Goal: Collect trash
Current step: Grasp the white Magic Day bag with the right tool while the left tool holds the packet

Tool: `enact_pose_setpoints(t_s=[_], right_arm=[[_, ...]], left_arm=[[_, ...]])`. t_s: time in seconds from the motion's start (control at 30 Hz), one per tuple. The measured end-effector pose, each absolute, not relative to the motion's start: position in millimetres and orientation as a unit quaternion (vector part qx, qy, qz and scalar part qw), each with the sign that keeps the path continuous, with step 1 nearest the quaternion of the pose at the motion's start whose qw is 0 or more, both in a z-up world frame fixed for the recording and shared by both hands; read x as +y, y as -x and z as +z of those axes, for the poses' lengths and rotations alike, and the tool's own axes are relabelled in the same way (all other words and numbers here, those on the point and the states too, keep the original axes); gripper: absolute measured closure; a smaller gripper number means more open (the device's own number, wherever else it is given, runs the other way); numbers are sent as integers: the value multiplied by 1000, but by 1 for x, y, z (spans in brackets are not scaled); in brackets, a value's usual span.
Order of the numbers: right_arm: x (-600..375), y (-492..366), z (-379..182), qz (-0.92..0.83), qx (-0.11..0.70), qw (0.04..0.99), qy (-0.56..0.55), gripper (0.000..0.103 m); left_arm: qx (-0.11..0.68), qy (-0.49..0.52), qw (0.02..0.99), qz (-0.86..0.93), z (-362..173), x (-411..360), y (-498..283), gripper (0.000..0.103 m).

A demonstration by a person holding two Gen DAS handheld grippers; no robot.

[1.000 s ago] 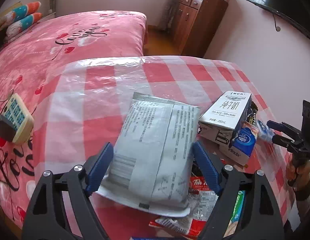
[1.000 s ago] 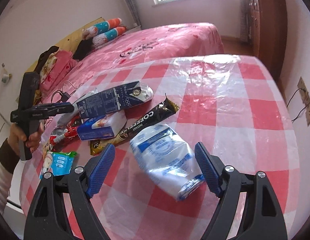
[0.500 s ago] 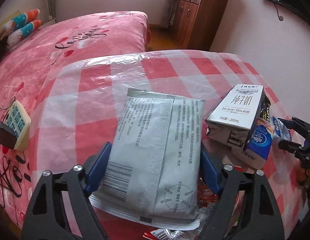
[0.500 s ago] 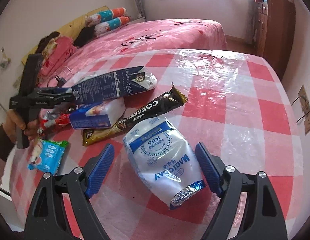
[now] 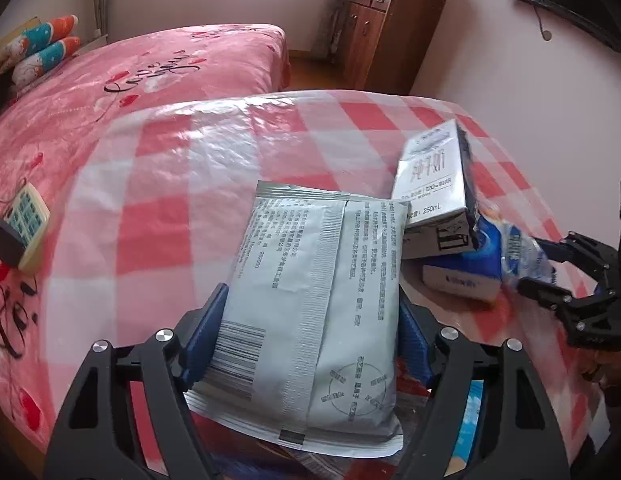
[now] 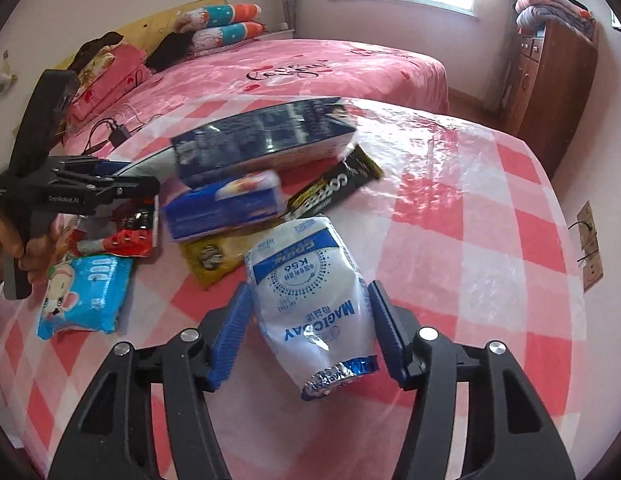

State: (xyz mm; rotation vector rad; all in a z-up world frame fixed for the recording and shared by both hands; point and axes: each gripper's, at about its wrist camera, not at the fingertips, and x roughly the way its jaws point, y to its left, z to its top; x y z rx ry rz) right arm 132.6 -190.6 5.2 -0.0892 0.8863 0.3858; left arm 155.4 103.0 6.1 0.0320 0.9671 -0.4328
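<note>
Tablecloth (image 5: 158, 184) of red-and-white checks under clear plastic covered the table in the left wrist view, with a pink-covered bed (image 5: 158, 72) behind it, a wooden cabinet (image 5: 386, 36) by the far wall and a power strip (image 5: 26, 220) at the left edge. The left gripper (image 5: 310, 328) was closing its blue pads on the sides of a grey foil packet (image 5: 310, 300). A milk carton (image 5: 434, 184) leaned on a blue tissue pack (image 5: 462, 276) to its right.

From the right wrist, the same checked cloth (image 6: 470, 220) and bed (image 6: 330, 72) showed, with a wall socket (image 6: 588, 248) at the right. The right gripper (image 6: 306, 328) was closing around a white-and-blue pouch (image 6: 310, 300); its pads sat at the pouch's sides. Beyond lay a coffee sachet (image 6: 330, 188) and a blue wet-wipe packet (image 6: 84, 296).
</note>
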Motion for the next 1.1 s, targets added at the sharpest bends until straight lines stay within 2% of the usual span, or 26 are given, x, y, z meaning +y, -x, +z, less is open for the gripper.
enact_pose_setpoints(t_s=[0.13, 0.2, 0.33, 0.53, 0.57, 0.67, 0.7, 0.93, 1.03, 1.1], right_arm=[[-186, -117, 9, 188, 423, 886, 34, 52], [-189, -110, 14, 181, 418, 890, 26, 70], [-195, -102, 14, 188, 428, 884, 2, 75], [-193, -87, 15, 202, 430, 880, -8, 73], [-192, -86, 15, 206, 431, 879, -11, 67], [-186, -84, 14, 207, 432, 878, -11, 41], [-183, -84, 13, 208, 433, 877, -10, 35], [-165, -93, 2, 182, 443, 878, 8, 35], [-160, -94, 0, 160, 439, 884, 27, 45], [-158, -94, -1, 157, 436, 886, 34, 45]], left_arm=[[460, -7, 864, -206, 6, 98, -132, 28], [459, 2, 863, -210, 6, 96, -122, 30], [449, 7, 867, -215, 10, 89, -97, 31], [443, -2, 866, -232, 12, 72, -63, 31], [443, -1, 865, -234, 12, 71, -59, 32], [443, 2, 867, -229, 12, 68, -46, 32], [442, 3, 868, -225, 13, 68, -42, 32], [437, 26, 877, -199, 16, 83, -23, 32], [433, 36, 880, -194, 19, 91, -16, 32], [431, 42, 881, -189, 20, 96, -12, 32]])
